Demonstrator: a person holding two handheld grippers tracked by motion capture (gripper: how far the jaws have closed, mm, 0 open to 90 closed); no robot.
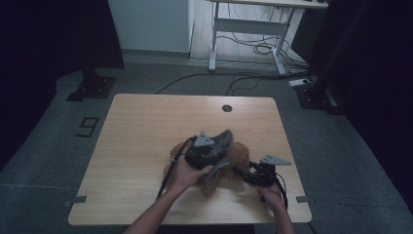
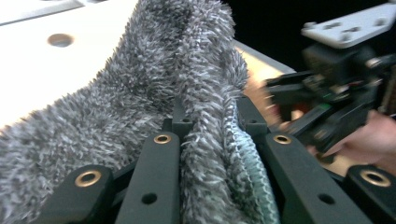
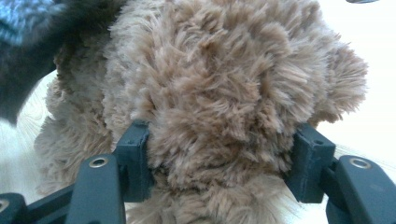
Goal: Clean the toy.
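Fleece, long-piled and grey, makes up the grey towel (image 2: pixel 154 88) pinched between the jaws of the left gripper (image 2: pixel 205 135), which are clenched on a bunched fold; a teal stitched hem (image 2: pixel 245 163) runs along the inside of one jaw. It looks light and limp, so it will sag and trail from any single hold; the hemmed edge is probably the firmest place to take it. The brown plush cloth (image 3: pixel 224 93) sits between the jaws of the right gripper (image 3: pixel 222 163), its pile bulging over both pads (image 3: pixel 135 158), which press into it, grasping it. It seems equally soft and springy, likely to slip unless a thick fold is taken deep in the jaws. Beyond both jaws lies the pale wooden table (image 1: pixel 146 126), the cloths near its front middle.
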